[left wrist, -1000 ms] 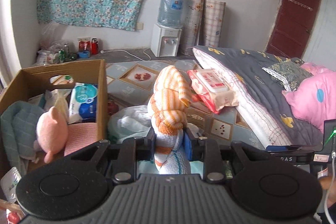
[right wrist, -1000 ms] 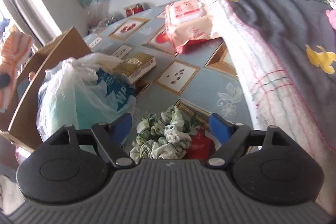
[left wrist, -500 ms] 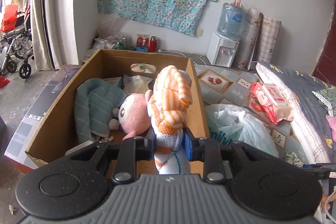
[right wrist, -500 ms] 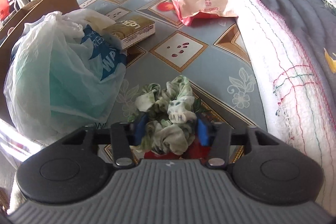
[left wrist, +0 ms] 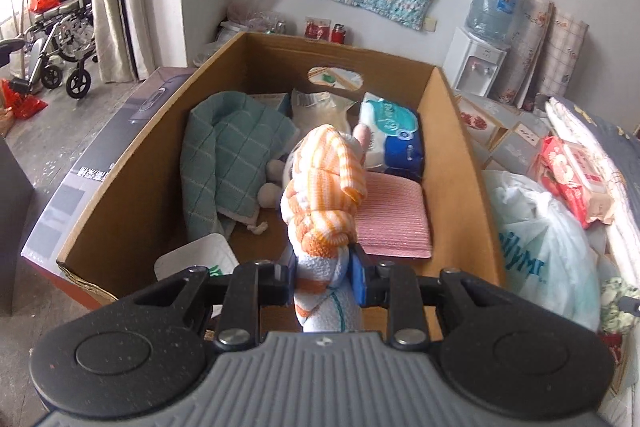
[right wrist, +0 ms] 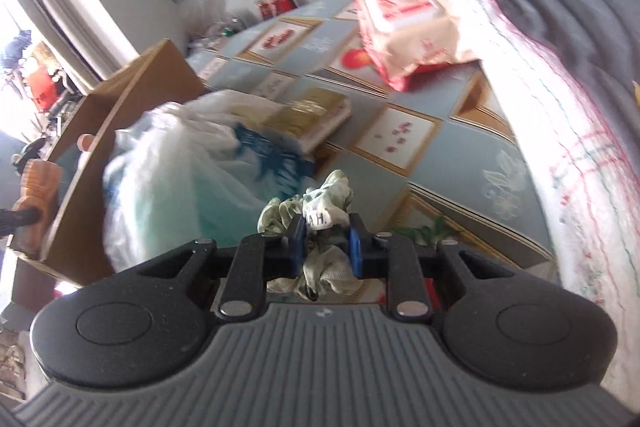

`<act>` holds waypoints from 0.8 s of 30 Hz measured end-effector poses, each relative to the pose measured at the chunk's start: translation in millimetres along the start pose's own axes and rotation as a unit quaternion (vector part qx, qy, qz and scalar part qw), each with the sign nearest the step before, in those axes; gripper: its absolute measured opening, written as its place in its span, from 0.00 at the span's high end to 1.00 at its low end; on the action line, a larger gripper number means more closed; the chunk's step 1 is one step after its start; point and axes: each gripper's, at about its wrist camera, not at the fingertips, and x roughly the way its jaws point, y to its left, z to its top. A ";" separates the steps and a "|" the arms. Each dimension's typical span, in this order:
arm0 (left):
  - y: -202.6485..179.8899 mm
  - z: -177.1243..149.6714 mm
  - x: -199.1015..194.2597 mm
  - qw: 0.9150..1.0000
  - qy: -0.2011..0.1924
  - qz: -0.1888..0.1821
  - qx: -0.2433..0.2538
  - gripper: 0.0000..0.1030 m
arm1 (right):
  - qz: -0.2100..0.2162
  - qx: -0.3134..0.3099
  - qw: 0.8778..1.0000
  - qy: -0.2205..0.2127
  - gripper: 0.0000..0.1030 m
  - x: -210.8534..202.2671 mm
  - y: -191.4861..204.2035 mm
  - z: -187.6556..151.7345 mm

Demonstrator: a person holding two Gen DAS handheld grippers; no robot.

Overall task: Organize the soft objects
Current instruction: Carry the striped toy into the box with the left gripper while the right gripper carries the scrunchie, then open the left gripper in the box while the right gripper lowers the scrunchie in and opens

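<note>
Both grippers loaded — box below the left.
Left gripper [left wrist: 323,277] clamped the orange striped cloth [left wrist: 326,189] over the cardboard box [left wrist: 452,131]; right gripper [right wrist: 326,241], jaws just closing, pinched the green scrunchie [right wrist: 320,205] beside the plastic bag [right wrist: 188,179].

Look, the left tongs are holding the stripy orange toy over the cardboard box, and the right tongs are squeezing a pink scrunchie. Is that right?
Nearly. In the right wrist view, the scrunchie squeezed in the right tongs is green and white, not pink. Those tongs have just been closing on it. The rest holds: in the left wrist view the left tongs hold the stripy orange toy over the cardboard box.
</note>
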 end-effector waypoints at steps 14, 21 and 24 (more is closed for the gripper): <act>30.4 11.8 57.5 0.993 0.095 0.013 -0.075 0.70 | 0.044 -0.006 0.999 -0.006 0.79 7.4 28.6 12.7; 30.8 9.8 56.2 0.990 0.106 -0.001 -0.088 0.62 | 0.041 0.000 0.999 -0.002 0.78 4.7 24.7 12.6; 29.3 7.0 47.6 0.991 0.098 -0.008 -0.090 0.57 | 0.042 -0.001 0.999 -0.005 0.77 0.1 26.5 13.4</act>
